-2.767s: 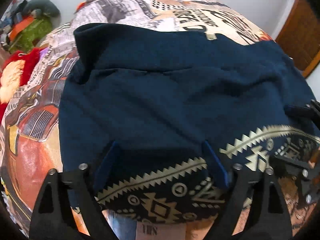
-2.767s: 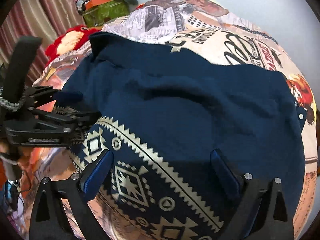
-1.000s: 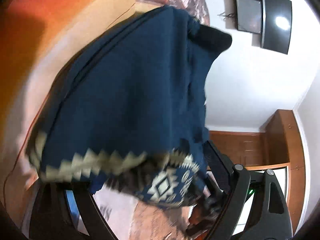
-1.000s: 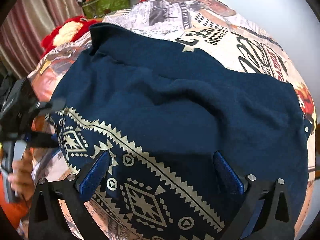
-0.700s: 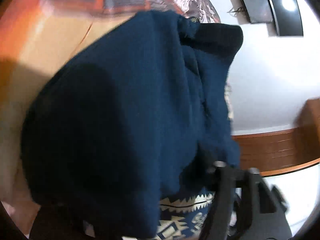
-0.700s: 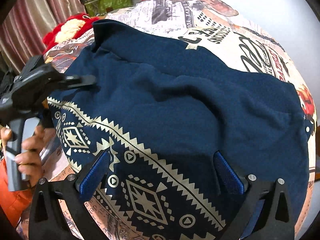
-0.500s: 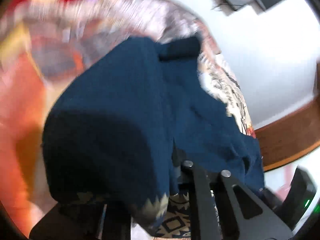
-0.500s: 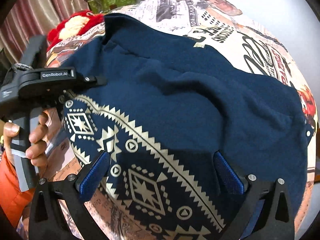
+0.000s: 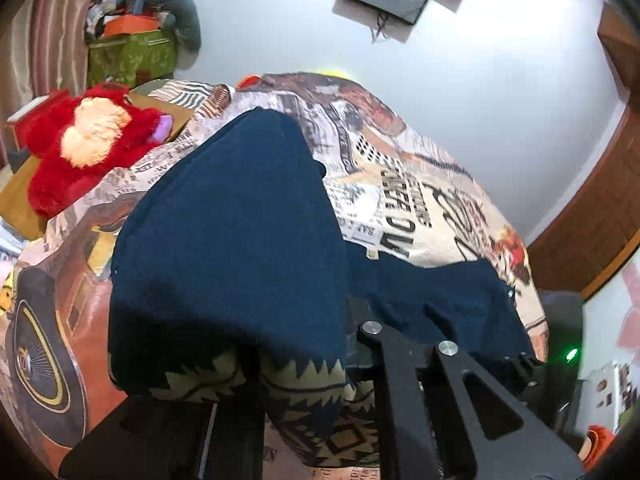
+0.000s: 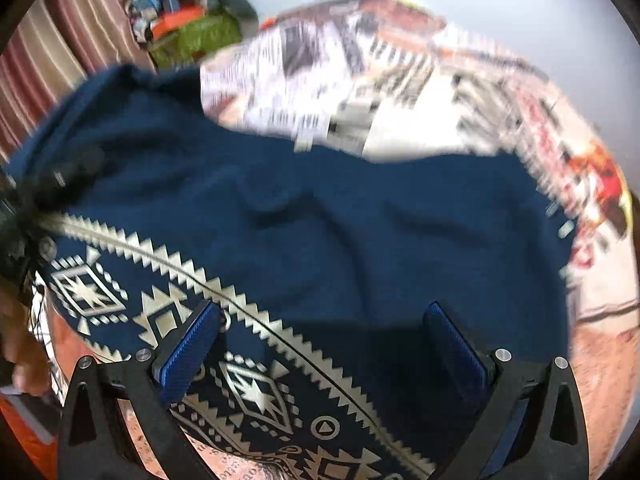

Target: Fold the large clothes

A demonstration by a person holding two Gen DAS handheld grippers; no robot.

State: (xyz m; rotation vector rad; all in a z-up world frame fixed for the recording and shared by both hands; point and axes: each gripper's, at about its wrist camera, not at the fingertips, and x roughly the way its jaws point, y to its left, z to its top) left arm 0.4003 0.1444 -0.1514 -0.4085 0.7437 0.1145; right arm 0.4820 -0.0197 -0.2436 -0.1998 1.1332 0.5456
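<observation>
At the upper left of the left wrist view a green box [image 9: 130,54] stands against the wall, heaped with an orange box [image 9: 130,22] and loose clutter too small to tell apart; a grey stuffed shape [image 9: 182,16] leans beside it.

The garment [image 9: 240,248] is dark navy, a soft thick knit with a cream band of zigzags and diamonds along its hem. It lies on a bed cover [image 9: 420,208] printed like newspaper, and one hem corner is lifted off the bed, draping in a tall fold through the middle of the frame with the patterned edge hanging at the bottom. The rest lies spread toward the right edge of the cover.

The left gripper [image 9: 312,364] has just clenched on that lifted hem, its black fingers drawn together with cloth between them.

In the blurred right wrist view the right gripper [image 10: 320,340] hovers over the patterned hem with its blue pads [image 10: 188,348] spread wide, grasping nothing. A red plush toy [image 9: 84,148] lies at the left.
</observation>
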